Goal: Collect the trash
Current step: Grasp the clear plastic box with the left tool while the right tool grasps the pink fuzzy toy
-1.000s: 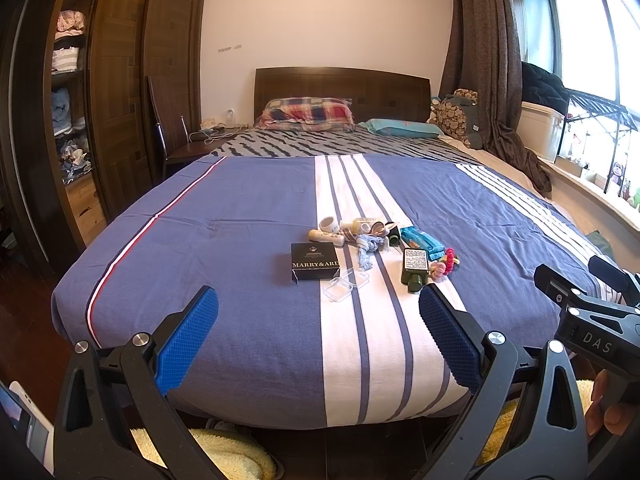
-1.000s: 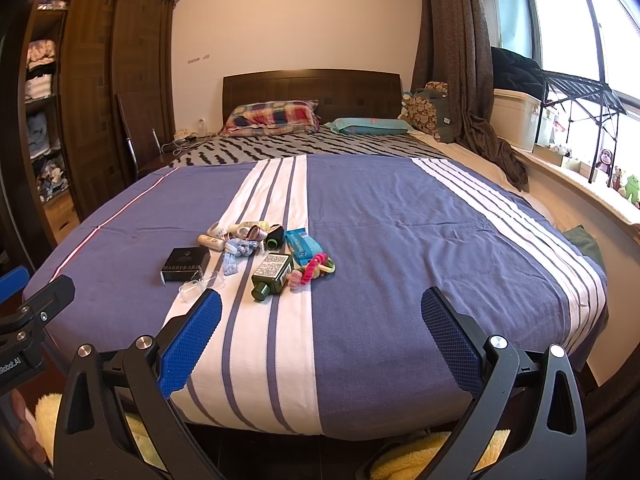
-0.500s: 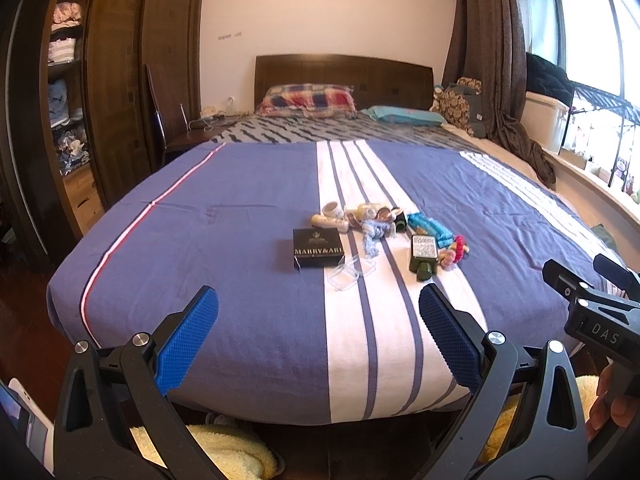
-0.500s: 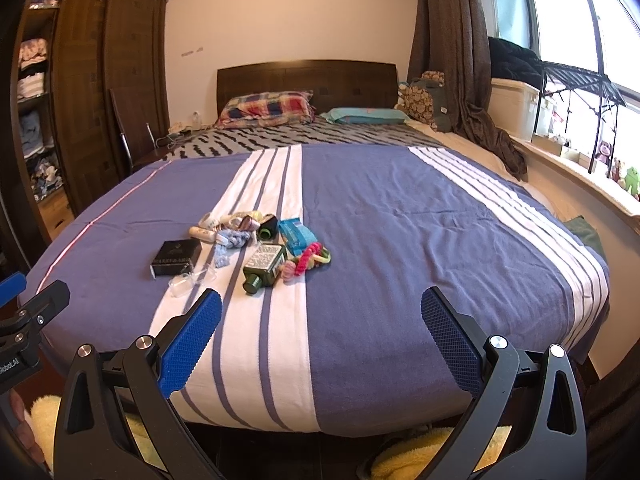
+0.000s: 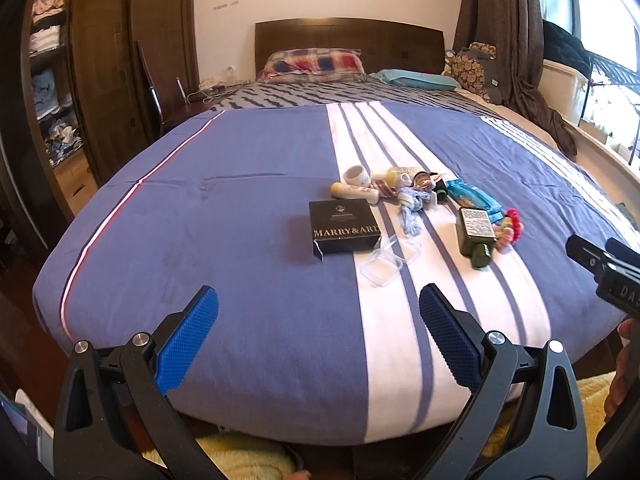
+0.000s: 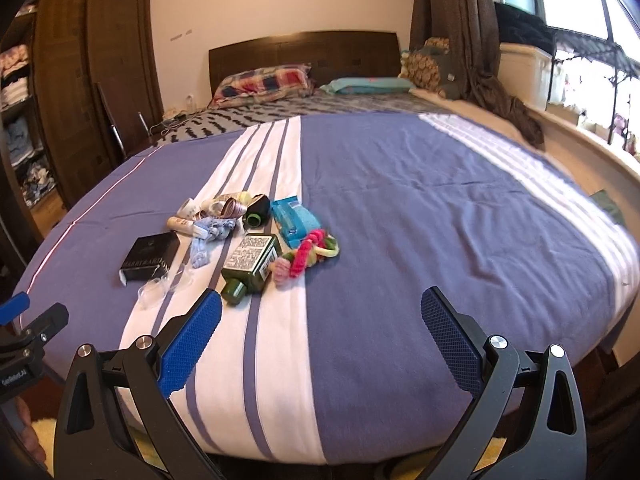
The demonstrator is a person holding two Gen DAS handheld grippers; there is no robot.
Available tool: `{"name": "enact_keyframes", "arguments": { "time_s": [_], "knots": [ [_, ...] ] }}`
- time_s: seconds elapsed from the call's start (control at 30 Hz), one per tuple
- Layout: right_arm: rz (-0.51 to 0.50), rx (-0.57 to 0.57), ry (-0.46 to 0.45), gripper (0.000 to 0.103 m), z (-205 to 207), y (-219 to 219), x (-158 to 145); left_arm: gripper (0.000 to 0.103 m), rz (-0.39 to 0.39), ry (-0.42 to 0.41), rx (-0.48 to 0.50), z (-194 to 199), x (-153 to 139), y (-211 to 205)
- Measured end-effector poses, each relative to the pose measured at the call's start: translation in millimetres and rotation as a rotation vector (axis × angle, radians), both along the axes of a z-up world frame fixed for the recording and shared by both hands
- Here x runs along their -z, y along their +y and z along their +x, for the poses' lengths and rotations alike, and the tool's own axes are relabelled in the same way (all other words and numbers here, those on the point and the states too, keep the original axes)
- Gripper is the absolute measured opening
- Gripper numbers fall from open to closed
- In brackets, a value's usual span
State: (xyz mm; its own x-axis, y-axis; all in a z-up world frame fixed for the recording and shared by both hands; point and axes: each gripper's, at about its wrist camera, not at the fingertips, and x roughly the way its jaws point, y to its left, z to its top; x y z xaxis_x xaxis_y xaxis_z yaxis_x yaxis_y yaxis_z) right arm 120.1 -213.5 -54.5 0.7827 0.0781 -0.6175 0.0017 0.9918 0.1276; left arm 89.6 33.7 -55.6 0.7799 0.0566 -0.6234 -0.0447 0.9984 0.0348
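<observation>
Both tongs, left (image 5: 318,334) and right (image 6: 320,336), are hanging spread, empty, short of the trash pile (image 5: 416,208) on the bed (image 5: 224,216), ahead of the left and ahead-left of the right. Advice: take the nearest clear case (image 5: 386,262) first, descending flat.

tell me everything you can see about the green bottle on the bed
The green bottle is dark green, flat-sided and rectangular, seemingly glass or hard plastic, with a dark green cap on. It lies flat on the bedspread's white stripe, cap toward the camera, white printed label facing up. The pink and yellow ring toy lies right against its side. Neither gripper touches it.
</observation>
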Motion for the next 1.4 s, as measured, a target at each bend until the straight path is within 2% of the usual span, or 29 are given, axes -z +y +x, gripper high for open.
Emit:
{"name": "enact_keyframes", "arguments": {
  "time_s": [0.07,0.13,0.27,0.43,0.53,0.83,0.97,1.1,1.3,1.4],
  "knots": [
    [0.008,-0.002,0.015,0.098,12.4,1.0,6.4,0.095,0.025,-0.003,0.004,8.9,6.0,-0.7],
    [-0.003,-0.003,0.025,0.091,25.7,4.9,13.5,0.095,0.033,0.02,0.004,20.8,14.0,-0.8],
    [0.036,-0.006,0.043,0.068,45.2,7.2,22.9,0.095,0.001,0.051,0.023,40.1,22.0,3.6],
    [0.06,-0.001,0.07,0.053,70.6,12.2,31.6,0.088,-0.009,0.068,0.063,54.0,29.0,1.1],
    [0.07,0.011,0.099,0.042,82.6,11.1,39.8,0.082,-0.042,0.106,0.122,60.6,40.8,-5.3],
    [0.071,-0.01,0.139,0.041,102.5,16.0,54.7,0.062,-0.08,0.164,0.157,86.1,65.2,-17.7],
    [0.066,-0.023,0.138,0.033,104.8,13.6,56.9,0.054,-0.088,0.165,0.177,96.5,67.0,-23.6],
    [0.056,-0.043,0.129,0.026,100.1,11.2,56.9,0.042,-0.099,0.17,0.192,100.6,69.3,-30.7],
    [0.048,-0.049,0.121,0.024,90.9,6.8,53.3,0.043,-0.103,0.174,0.205,104.1,69.8,-39.6],
    [0.04,-0.043,0.117,0.022,83.8,2.0,50.6,0.037,-0.106,0.178,0.209,104.2,70.1,-40.8]
  ]
}}
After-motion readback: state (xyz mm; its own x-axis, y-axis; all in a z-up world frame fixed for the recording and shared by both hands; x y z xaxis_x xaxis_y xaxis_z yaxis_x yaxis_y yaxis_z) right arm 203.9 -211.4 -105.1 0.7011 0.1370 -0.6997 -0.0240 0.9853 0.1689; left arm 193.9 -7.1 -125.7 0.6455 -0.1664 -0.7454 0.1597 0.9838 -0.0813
